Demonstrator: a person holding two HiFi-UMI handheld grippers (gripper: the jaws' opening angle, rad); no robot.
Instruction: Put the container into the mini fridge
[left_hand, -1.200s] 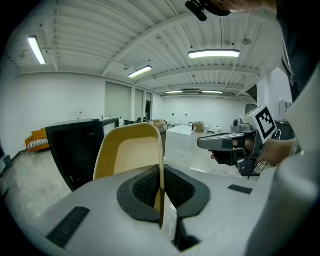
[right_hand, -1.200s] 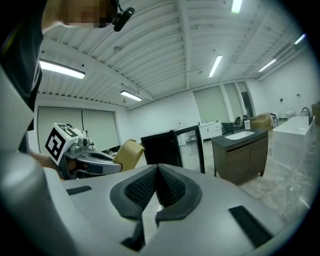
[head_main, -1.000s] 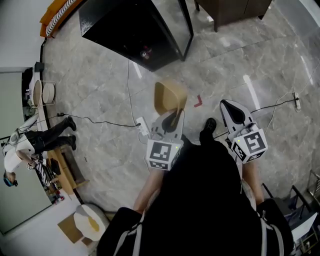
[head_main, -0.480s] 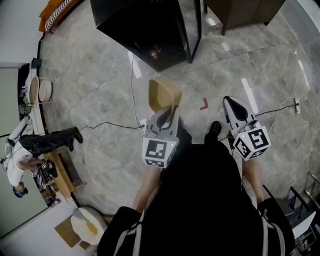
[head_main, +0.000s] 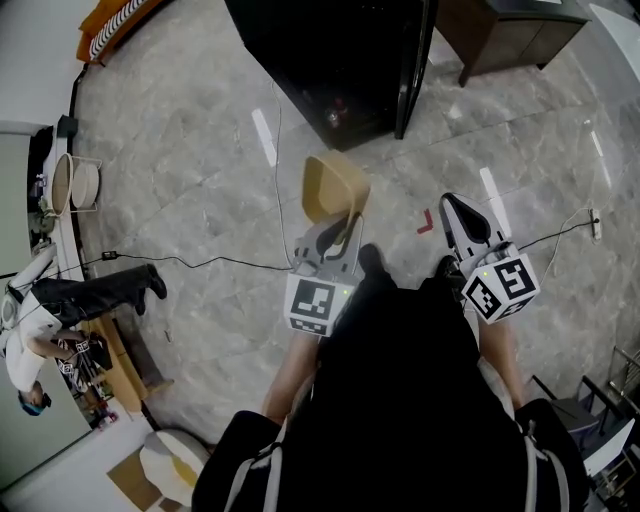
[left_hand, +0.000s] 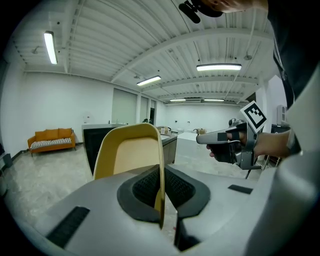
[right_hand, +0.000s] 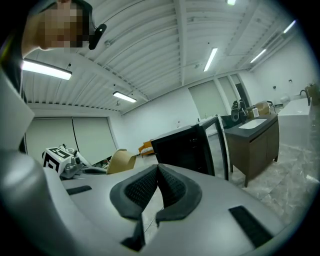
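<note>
My left gripper is shut on the rim of a tan open container, held out ahead of me above the floor. In the left gripper view the container stands on edge, its wall pinched between the black pads. The black mini fridge stands ahead with its glass door swung open; small items sit low inside. My right gripper is shut with nothing in it, to the right of the container. In the right gripper view the fridge and container show beyond the closed jaws.
A white cable and a black cable run across the marble floor. A dark wooden cabinet stands right of the fridge. A red mark lies on the floor. A person stands at far left by a cluttered counter.
I have moved forward: the fridge and its open door sit nearer and more central in the head view. Both grippers keep their hold and spacing.
</note>
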